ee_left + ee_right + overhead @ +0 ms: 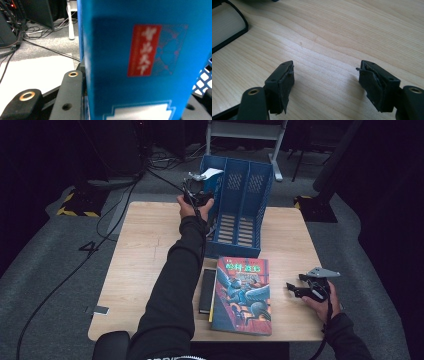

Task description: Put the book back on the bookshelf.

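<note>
While the left tool (200,195) gripped a blue book (140,62) upright over the file rack (245,210) at twelve o'clock for slotting in, the right tool (325,82) rested wide open on the counter (332,37)

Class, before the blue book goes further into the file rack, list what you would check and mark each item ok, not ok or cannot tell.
1. Left tool grips the blue book: ok, the book sits between its jaws.
2. Book over the leftmost slot of the file rack: ok.
3. Book bottom seated in the slot: cannot tell.
4. Right tool empty and apart: ok, open over bare table.
5. Illustrated book and black book lie flat, away from the rack: ok.
</note>
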